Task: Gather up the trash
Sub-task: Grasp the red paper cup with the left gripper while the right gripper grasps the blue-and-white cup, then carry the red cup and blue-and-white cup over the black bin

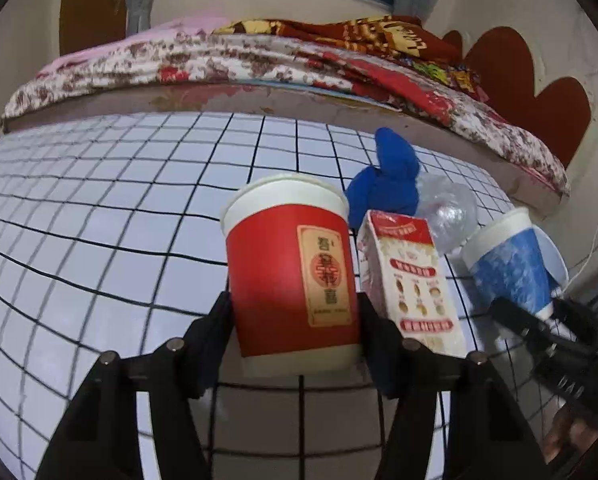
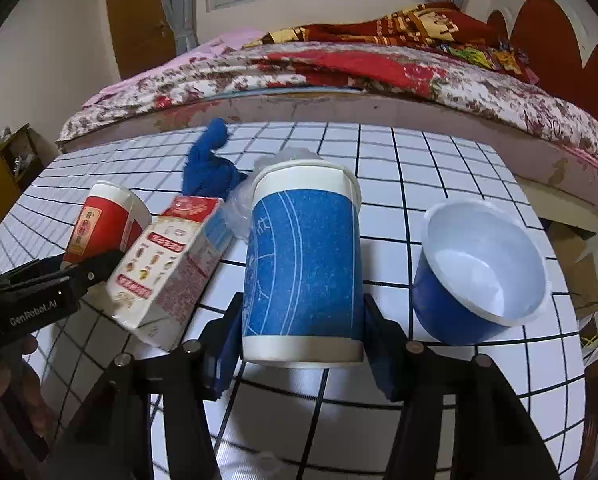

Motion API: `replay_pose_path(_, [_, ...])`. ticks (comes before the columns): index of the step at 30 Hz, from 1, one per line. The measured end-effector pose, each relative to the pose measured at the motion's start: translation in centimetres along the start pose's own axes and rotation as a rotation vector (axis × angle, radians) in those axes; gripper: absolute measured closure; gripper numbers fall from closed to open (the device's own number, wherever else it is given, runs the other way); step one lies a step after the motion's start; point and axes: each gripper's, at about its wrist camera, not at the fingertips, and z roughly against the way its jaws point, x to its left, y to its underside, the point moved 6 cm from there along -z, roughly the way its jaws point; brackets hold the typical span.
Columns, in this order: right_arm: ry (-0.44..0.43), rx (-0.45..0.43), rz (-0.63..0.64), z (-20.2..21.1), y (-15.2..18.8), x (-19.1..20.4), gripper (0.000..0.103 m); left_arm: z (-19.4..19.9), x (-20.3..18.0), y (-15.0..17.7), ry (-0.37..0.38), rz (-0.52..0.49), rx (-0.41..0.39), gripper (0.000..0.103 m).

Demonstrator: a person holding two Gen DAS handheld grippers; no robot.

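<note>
The red cup (image 1: 291, 272) is pinched by the left hand-held gripper (image 1: 295, 320), the blue cup (image 2: 305, 264) by the right hand-held gripper (image 2: 303, 328), mid-surface (image 2: 439, 168). The adjacent carton (image 2: 171, 264) could be toppled if either cup is swung sideways.

Red cup (image 1: 291, 276): matt paper, smooth. Carton (image 1: 413, 280) right of it: printed card, slight sheen. Behind the carton, fuzzy blue cloth (image 1: 387, 178) and crinkled clear plastic (image 1: 447, 212). Gridded tabletop (image 1: 99, 220): smooth, glossy.

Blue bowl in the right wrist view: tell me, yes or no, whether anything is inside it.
No. The blue bowl stands open on the table with only its bare white inside showing.
</note>
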Motion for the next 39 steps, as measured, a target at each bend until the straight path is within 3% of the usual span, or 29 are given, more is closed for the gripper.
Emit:
replay_pose_path(7, [-0.012, -0.057, 0.01, 3.9, 1.1, -0.1, 0.047, 4.4, -0.3, 1.8, -0.016, -0.035, -0.065, 0.042])
replay_pose_path(19, [-0.004, -0.146, -0.035, 12.5, 5.9, -2.0, 0.047, 11.1, -5.7, 5.9, 0.016, -0.114, -0.153, 0.042])
replay_pose_path(26, [0.017, -0.209, -0.049, 18.1, 9.3, -3.9, 0.047, 13.1, -9.6, 8.6, 0.06, -0.154, -0.16, 0.042])
replay_pose_path(39, [0.117, -0.26, -0.124, 23.1, 15.6, -9.8, 0.047, 14.3, -17.0, 12.0, 0.137, -0.256, -0.155, 0.042])
